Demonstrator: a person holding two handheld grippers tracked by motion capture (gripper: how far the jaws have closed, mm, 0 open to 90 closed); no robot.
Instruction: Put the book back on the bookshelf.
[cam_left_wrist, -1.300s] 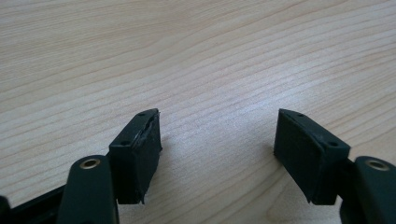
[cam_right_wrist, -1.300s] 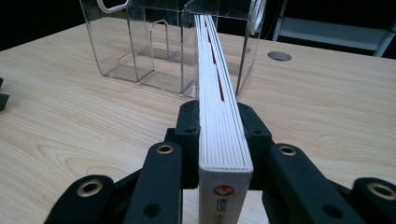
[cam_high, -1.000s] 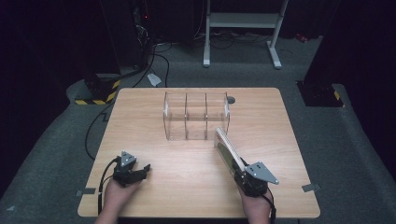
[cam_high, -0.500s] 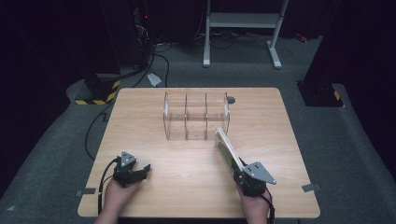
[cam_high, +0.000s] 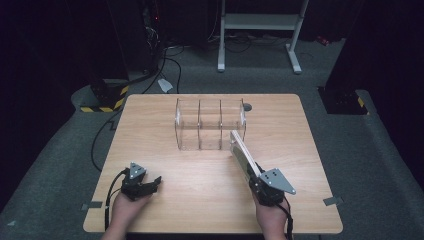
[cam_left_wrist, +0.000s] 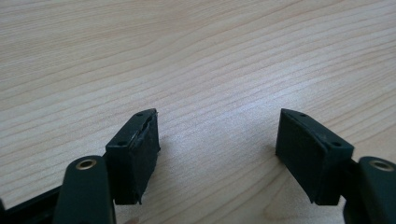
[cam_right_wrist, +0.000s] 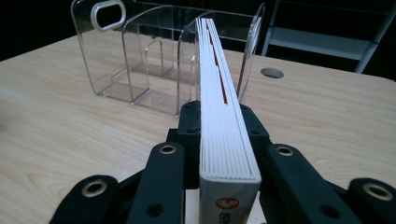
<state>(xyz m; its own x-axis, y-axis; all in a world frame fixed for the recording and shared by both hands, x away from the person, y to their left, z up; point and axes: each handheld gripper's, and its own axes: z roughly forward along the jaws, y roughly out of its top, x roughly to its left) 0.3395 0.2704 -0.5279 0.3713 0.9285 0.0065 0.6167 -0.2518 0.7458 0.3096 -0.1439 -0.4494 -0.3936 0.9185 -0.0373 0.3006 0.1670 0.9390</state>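
**Book on edge at the mouth of the clear rack**

Just short of the clear acrylic divider rack with four upright panels (cam_high: 210, 123), on its near right side, the right gripper (cam_high: 261, 181) holds a thin white book with a red mark along its page edge (cam_high: 243, 154). Its jaws are pinched on the book's near end, one on each cover, and the book stands on edge with its far end close to the rack's rightmost panel; whether it touches that panel cannot be told. In the right gripper view the book (cam_right_wrist: 219, 112) points at the gap between the last two panels, slightly off line with them.

Well to the near left of the rack, the left gripper (cam_high: 141, 184) rests low on the light wooden surface (cam_high: 165, 150), jaws spread wide and holding nothing, with bare wood between them.

The likely trouble is the book's leading corner catching a panel edge instead of sliding into a slot. The rack looks light and nothing steadies it, so a push would probably shove it toward the far edge. Held only at one end, the long book may also sag or twist.

There is room: the surface is open on the near side of the rack, to its left and right, and a small dark round hole (cam_high: 247, 106) lies just behind its right end. The far edge sits fairly near behind the rack.
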